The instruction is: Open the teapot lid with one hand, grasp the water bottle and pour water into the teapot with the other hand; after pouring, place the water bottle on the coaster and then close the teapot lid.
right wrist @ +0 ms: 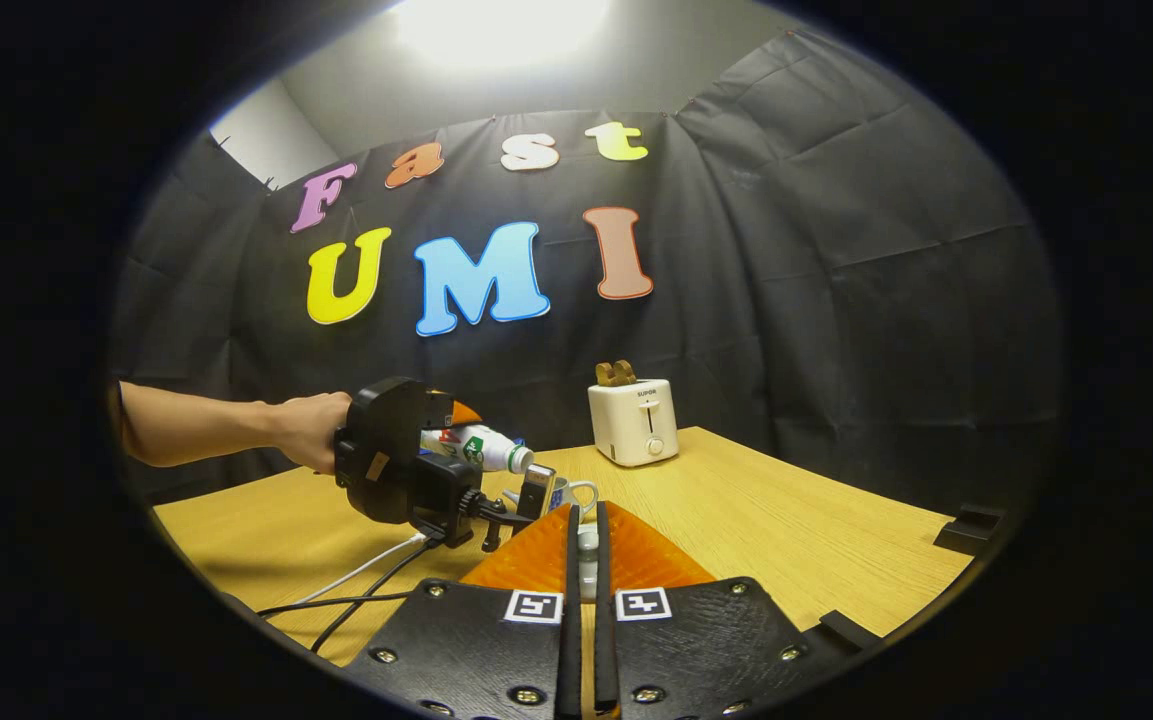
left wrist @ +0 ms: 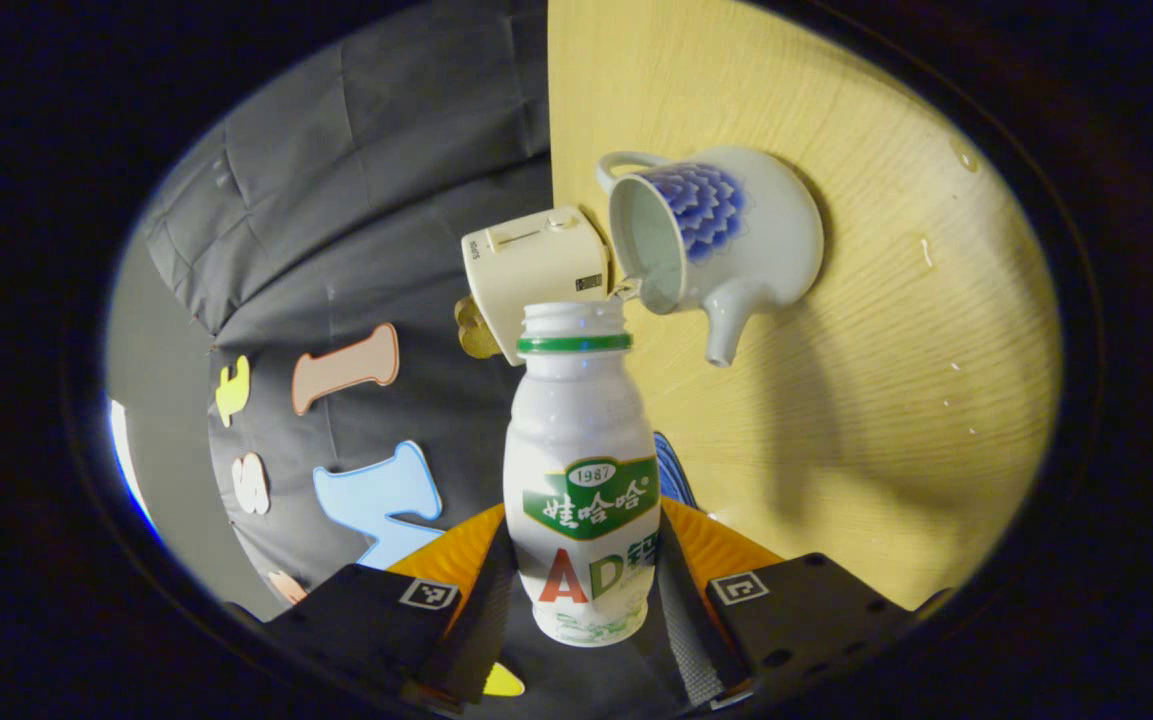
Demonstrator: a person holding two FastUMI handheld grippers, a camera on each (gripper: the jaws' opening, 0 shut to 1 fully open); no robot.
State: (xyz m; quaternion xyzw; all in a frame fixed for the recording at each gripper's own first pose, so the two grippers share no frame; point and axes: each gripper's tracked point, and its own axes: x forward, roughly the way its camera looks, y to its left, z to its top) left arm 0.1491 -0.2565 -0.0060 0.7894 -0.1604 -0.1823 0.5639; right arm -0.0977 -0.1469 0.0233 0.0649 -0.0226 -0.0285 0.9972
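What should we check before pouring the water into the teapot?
1. Left gripper holds the bottle with both fingers: ok.
2. Bottle cap off, mouth open: ok.
3. Teapot open, with its inside visible: ok.
4. Right gripper pinches a small white piece, likely the lid, clear of the teapot: ok.
5. Bottle mouth right above the teapot's opening: cannot tell; it is close to the rim.
6. Water already coming out: cannot tell.
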